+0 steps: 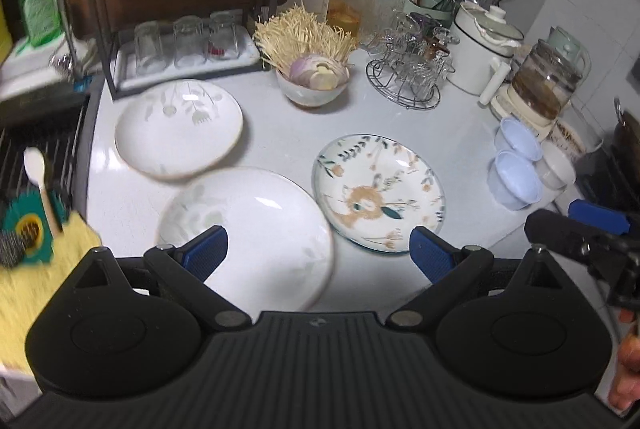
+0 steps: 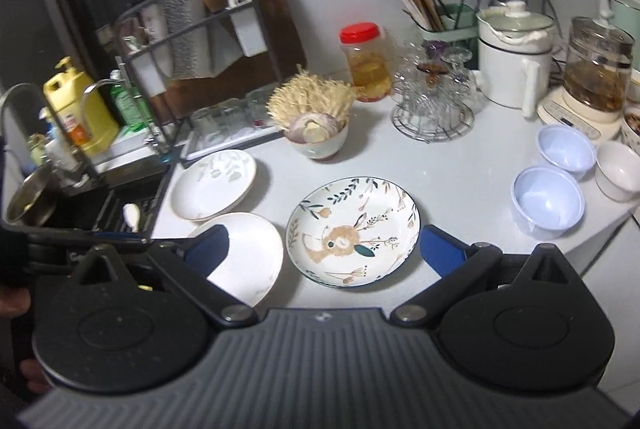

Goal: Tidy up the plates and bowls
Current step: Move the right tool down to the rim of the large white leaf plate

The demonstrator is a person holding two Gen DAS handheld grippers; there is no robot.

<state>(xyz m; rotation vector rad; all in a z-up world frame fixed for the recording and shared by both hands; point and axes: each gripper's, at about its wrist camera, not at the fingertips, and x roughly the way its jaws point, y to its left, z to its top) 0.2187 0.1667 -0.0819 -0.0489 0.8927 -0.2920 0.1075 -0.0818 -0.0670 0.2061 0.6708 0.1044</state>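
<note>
Left tongs: spread, empty, over the near white plate at the worktop's front edge, which lies directly ahead and below. Right tongs: spread, empty, facing the rabbit plate just ahead. Second white plate sits behind, toward the sink-side edge. Blue bowls near the right edge.

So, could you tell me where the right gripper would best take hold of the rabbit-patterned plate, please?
Probably the near rim of the rabbit-patterned plate, approached low from the counter's front edge. It lies flat on the counter, so only its raised, sloping rim offers the fingers a lip. The right gripper is open and already faces it; the left side is crowded by a white plate.
</note>
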